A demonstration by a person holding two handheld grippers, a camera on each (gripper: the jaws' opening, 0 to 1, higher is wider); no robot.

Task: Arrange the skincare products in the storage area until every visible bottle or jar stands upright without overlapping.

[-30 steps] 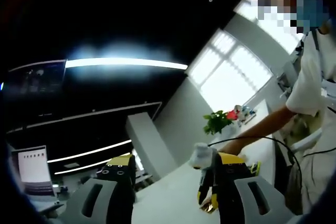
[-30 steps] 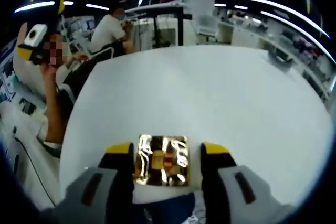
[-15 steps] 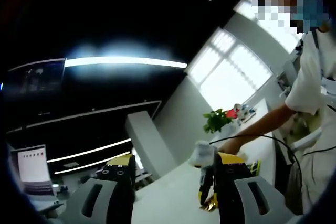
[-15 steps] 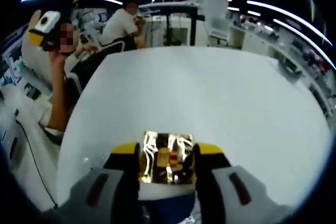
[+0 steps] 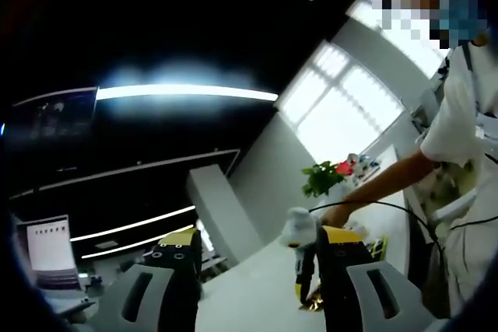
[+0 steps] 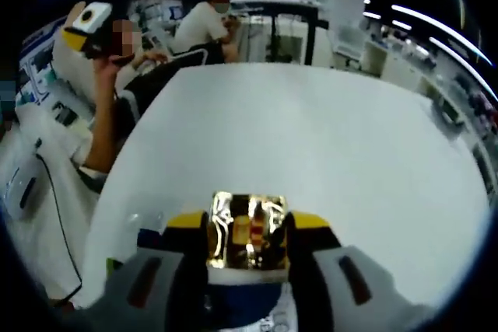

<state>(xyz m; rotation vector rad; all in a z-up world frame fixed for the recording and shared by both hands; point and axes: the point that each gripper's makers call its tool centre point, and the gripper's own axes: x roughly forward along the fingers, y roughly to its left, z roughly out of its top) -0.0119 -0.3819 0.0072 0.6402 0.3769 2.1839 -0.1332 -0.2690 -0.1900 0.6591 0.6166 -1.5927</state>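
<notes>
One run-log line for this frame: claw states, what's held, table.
right claw: shut on gold-capped item | left claw: open, raised, holding nothing | white table: bare ahead of the right claw | item upright: cannot tell

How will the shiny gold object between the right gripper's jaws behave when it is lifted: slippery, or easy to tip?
The gold object has a mirror-like surface, so it may slip if the right gripper holds loosely. It looks boxy with flat sides, so it probably will not roll. The jaws press its two sides, so it should stay steady.

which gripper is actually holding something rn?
The right gripper: its jaws press both sides of the gold foil box. The left gripper has open jaws with nothing between.
</notes>
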